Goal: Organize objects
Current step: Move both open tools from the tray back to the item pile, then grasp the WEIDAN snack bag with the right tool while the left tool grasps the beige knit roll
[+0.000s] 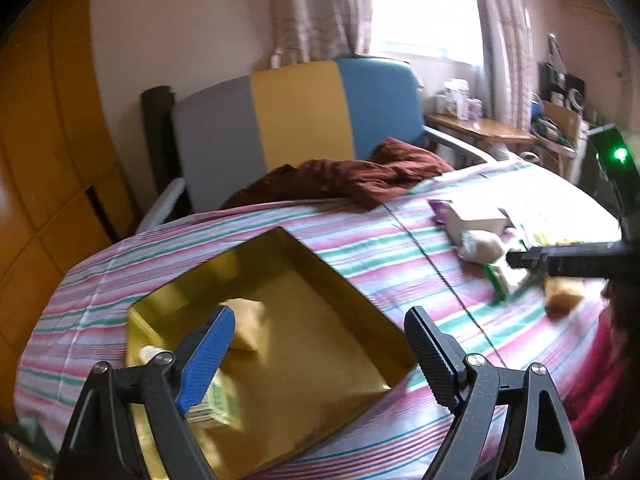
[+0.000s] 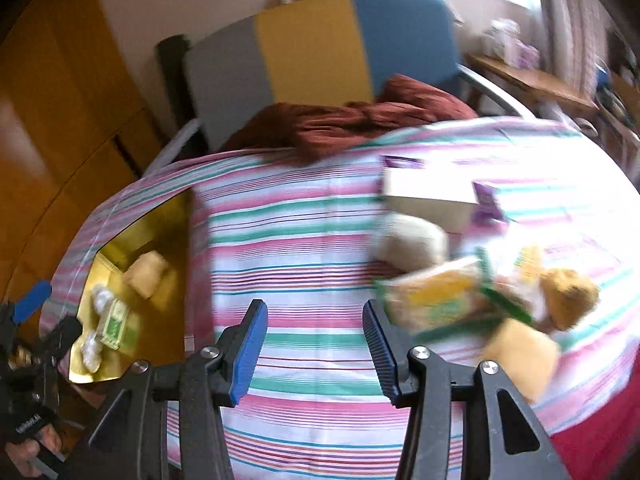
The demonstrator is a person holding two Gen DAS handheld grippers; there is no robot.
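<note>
I'm reading my right gripper as half-open and empty; the green-edged box is lying just right of it, long axis slanting up-right. My left gripper is hanging wide, empty, over the gold tray.

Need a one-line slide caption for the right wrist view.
Open right tool above the striped bedsheet, empty, with loose boxes and pouches at right and the gold tray at left.
</note>
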